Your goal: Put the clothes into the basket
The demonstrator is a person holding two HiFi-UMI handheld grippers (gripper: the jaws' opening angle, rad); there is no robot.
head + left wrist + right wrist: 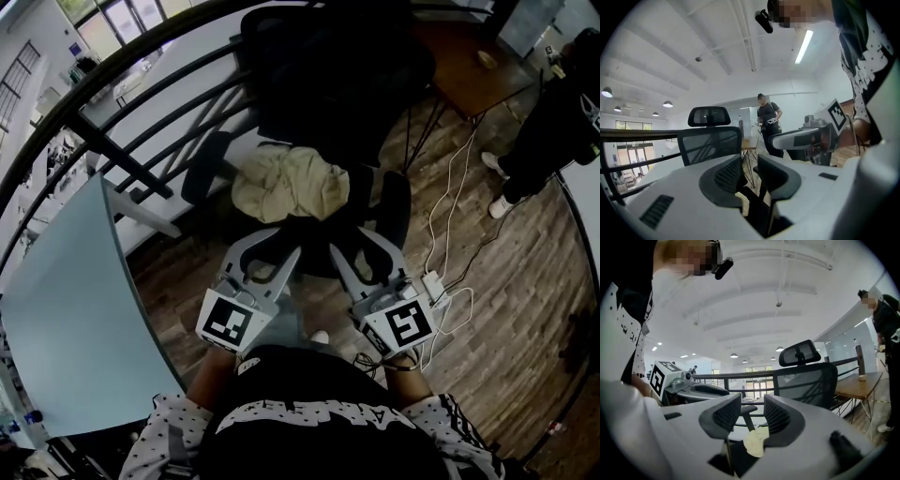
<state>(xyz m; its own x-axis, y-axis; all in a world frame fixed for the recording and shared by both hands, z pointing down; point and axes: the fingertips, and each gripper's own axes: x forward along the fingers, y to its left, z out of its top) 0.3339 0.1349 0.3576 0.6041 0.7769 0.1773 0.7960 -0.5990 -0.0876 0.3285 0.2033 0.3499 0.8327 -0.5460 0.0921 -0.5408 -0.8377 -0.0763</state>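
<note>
- A crumpled beige cloth [289,183] is seen on the seat of a black chair [328,84], ahead of both pairs of fingers and apart from their tips
- The left gripper [272,248] is held with its fingers [726,173] partly spread; nothing is clamped between them, and the chair's mesh back is framed beyond the gap
- The right gripper [361,246] is held with its fingers [778,416] spread somewhat wider; in the right gripper view the cloth is framed low in the gap, past the tips, and is not touched by either pad
- Both grippers are pointed at the chair, side by side, the left fingers just beside the right ones but not touching them
- The chair's seat edge is reached by neither pair of tips, as far as the head view shows
- A dark railing [141,103] is seen beyond the chair, past the left fingers
- A pale panel [66,309] lies outward of the left fingers
- A wooden table [469,61] stands beyond and outward of the right fingers, with a standing person [553,131] further out on that side
- White cables [450,216] are trailed over the wood floor [525,309] just outward of the right fingers
</note>
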